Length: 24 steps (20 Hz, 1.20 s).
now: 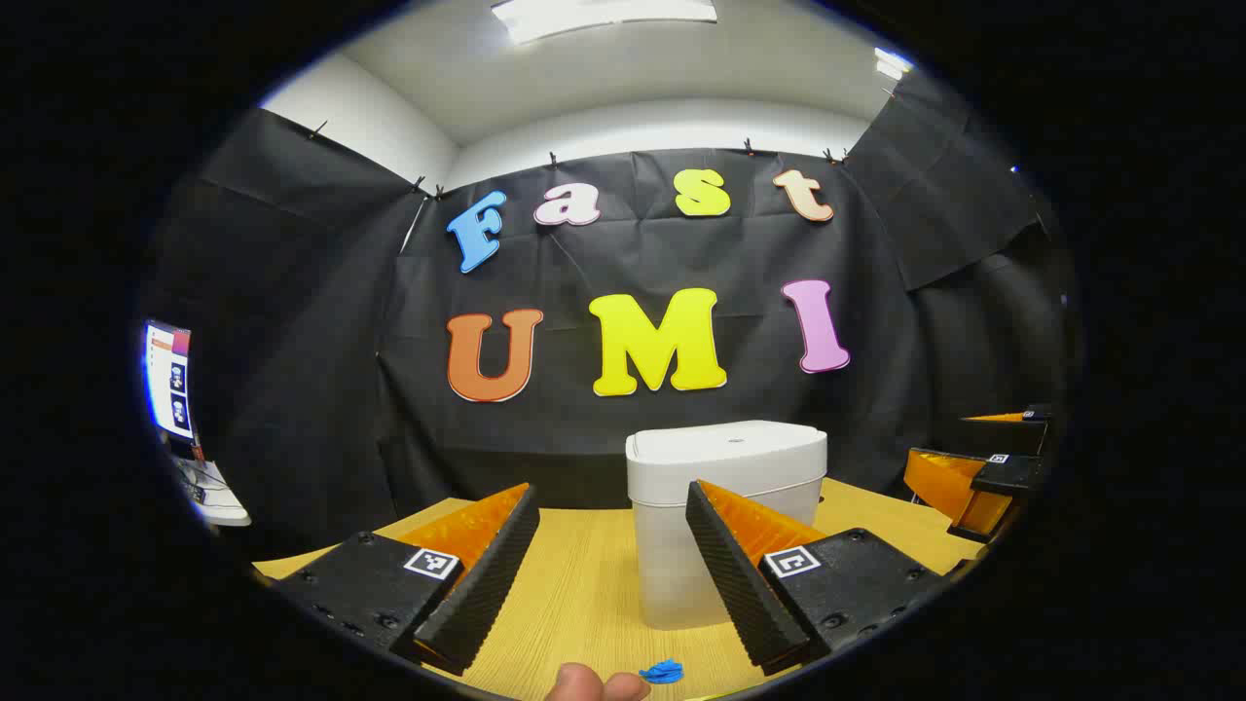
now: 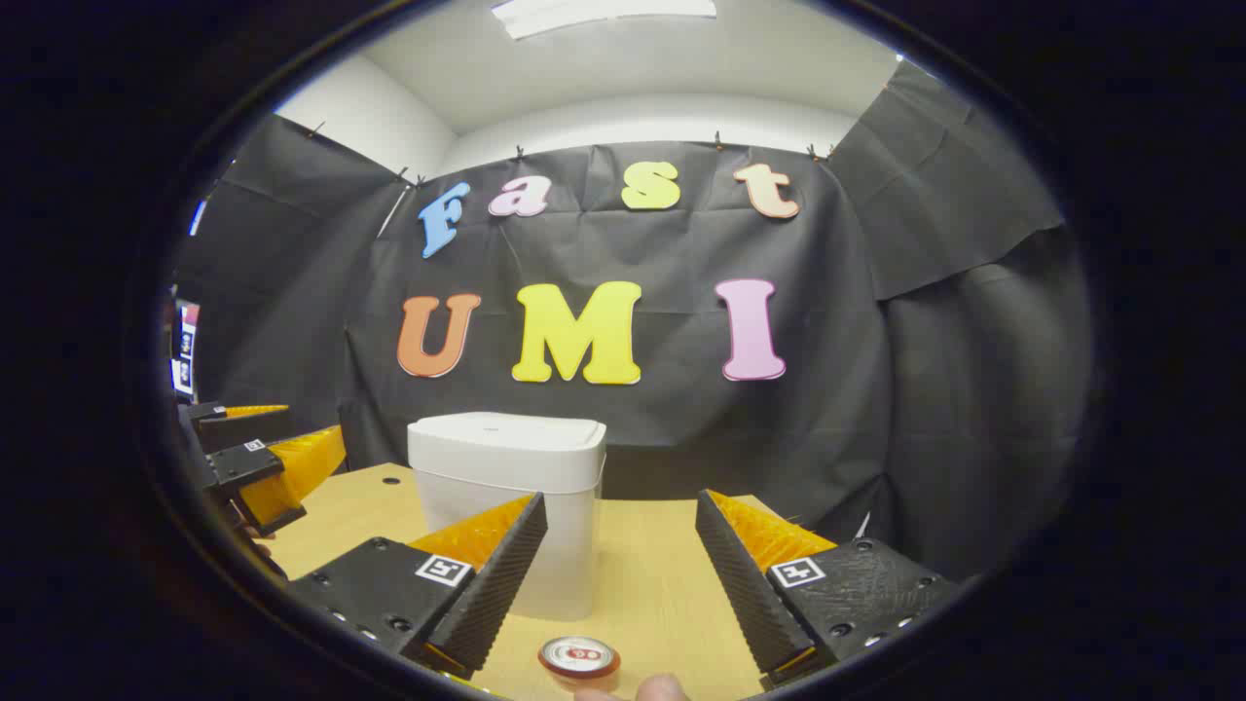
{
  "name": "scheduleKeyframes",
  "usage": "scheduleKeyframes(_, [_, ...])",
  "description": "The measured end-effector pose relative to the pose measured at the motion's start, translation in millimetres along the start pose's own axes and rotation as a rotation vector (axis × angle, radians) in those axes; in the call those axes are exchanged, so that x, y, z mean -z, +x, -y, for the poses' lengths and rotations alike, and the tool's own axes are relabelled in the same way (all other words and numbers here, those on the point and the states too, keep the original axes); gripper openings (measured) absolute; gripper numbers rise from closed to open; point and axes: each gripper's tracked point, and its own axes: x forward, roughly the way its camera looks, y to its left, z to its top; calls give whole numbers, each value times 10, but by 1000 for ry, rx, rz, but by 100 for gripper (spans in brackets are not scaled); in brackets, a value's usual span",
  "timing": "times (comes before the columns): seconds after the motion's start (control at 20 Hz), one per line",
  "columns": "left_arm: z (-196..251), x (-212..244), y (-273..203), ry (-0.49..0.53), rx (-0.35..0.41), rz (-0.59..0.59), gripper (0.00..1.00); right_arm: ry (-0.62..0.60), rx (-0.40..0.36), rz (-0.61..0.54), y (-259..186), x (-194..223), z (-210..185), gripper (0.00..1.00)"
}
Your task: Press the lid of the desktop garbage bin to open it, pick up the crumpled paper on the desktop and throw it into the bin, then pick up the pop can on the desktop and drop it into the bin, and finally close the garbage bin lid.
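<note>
- Garbage bin [image 1: 725, 506] stood on the wooden desktop [image 1: 584, 594] ahead of me, white, with its lid [image 1: 725, 450] down flat, so I judged the opening press not yet made.
- Crumpled paper [image 1: 662, 671], blue, lay on the desktop near my left gripper [image 1: 611, 570], whose jaws stood apart and held nothing.
- Pop can [image 2: 579, 658] stood upright on the desktop just before my right gripper [image 2: 621, 574]; those jaws were also apart and empty.
- By my reading the task was at its start: lid press, paper, can and closing all remained.
</note>
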Motion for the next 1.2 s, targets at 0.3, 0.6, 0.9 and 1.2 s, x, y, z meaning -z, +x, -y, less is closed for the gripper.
scheduleKeyframes(0.3, [17, 14, 86, -1, -16, -2, 98, 5, -51, -8, 163, 8, -52, 95])
scheduleKeyframes(0.6, [-59, -27, 321, 15, -71, 0, 98, 6, -149, 4, 445, -97, -255, 95])
scheduleKeyframes(0.9, [-67, -18, 279, -4, -58, 7, 98, -6, -145, 1, 426, -150, -257, 95])
scheduleKeyframes(1.2, [-194, 56, 129, -17, -48, -2, 98, 28, -197, -20, 359, -350, -484, 95])
